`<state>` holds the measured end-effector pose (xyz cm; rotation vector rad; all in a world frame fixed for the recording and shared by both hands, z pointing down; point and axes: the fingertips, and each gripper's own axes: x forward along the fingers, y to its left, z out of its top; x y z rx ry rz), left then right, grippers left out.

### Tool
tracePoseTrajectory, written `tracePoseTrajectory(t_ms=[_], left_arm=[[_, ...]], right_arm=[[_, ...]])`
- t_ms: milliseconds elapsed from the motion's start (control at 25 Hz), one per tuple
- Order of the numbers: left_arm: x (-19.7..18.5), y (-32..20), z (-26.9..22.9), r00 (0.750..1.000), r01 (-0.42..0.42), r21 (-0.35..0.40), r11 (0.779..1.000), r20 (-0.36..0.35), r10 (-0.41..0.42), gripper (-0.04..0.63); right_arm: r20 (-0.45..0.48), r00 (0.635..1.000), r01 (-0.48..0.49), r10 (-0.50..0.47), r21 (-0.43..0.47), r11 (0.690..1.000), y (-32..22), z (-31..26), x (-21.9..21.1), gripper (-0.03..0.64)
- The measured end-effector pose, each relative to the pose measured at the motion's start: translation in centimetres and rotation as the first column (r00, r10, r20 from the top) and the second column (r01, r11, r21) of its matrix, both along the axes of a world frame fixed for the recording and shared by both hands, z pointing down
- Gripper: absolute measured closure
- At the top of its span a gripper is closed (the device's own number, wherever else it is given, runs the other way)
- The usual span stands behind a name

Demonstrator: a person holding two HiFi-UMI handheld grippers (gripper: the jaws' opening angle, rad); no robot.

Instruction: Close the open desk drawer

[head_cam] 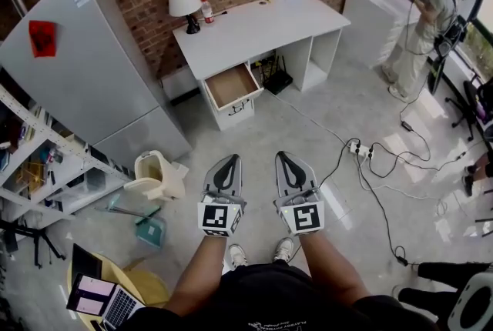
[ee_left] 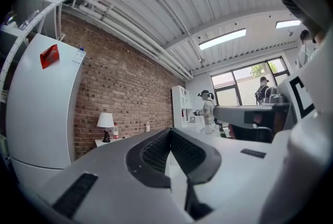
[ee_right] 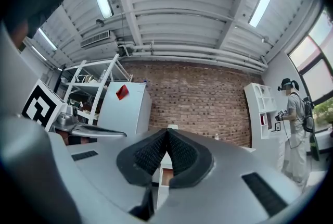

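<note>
The drawer [head_cam: 233, 86] stands pulled out from the front of the white desk [head_cam: 254, 25], at the top of the pedestal that sits left of the knee space in the head view. Its slide axis runs from the brick wall out toward you, and the open end angles slightly toward your left. The front panel is the part nearest you, and the drawer's mouth faces up.

Inside the drawer you see only its brown bottom. I cannot make out any contents from here. A cream bin [head_cam: 158, 175] sits on the floor to your left, near the grey fridge [head_cam: 85, 68], and what it holds cannot be made out. On the desktop, a lamp [head_cam: 185, 5] stands with a small bottle [head_cam: 206, 11] just beside it.

The drawer lies well ahead of both tongs, across a stretch of floor, and roughly in line with your left gripper [head_cam: 229, 158]. Your right gripper [head_cam: 282, 155] hangs just beside the left one, and both point toward the desk.

The left gripper's ribbed pads are pressed together at the tips with nothing between them. The right gripper's pads are likewise closed and empty.
</note>
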<state>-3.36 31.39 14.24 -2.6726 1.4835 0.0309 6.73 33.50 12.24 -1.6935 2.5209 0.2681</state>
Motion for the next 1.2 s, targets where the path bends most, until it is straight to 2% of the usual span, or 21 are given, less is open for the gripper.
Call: tracePoseTrajectory(t_ms=[280, 480, 800, 1040, 1200], left_arm=[[1.3, 0.5, 0.0, 0.999, 0.039, 0.004, 0.999, 0.024, -0.039, 0.589], [2.3, 0.3, -0.5, 0.996, 0.082, 0.018, 0.996, 0.028, -0.083, 0.589], [0.4, -1.2, -1.4, 0.983, 0.181, 0.043, 0.983, 0.010, -0.182, 0.589], [-1.2, -4.0, -1.2, 0.983, 0.184, 0.040, 0.982, 0.009, -0.185, 0.589], [-2.1, -6.9, -0.8, 0.987, 0.157, 0.031, 0.987, 0.009, -0.158, 0.589]], right_arm=[[0.001, 1.000, -0.004, 0.004, -0.043, 0.999, -0.1, 1.4, 2.1, 0.591], [0.023, 0.999, 0.029, -0.028, -0.024, 0.999, -0.7, 1.0, 3.2, 0.591], [0.019, 0.995, 0.096, -0.095, -0.035, 0.995, -2.5, 1.1, 2.6, 0.591], [0.010, 0.995, 0.103, -0.103, -0.049, 0.993, -5.5, 1.7, 1.2, 0.591], [-0.006, 0.996, 0.091, -0.092, -0.055, 0.994, -8.3, 1.8, 0.1, 0.591]])
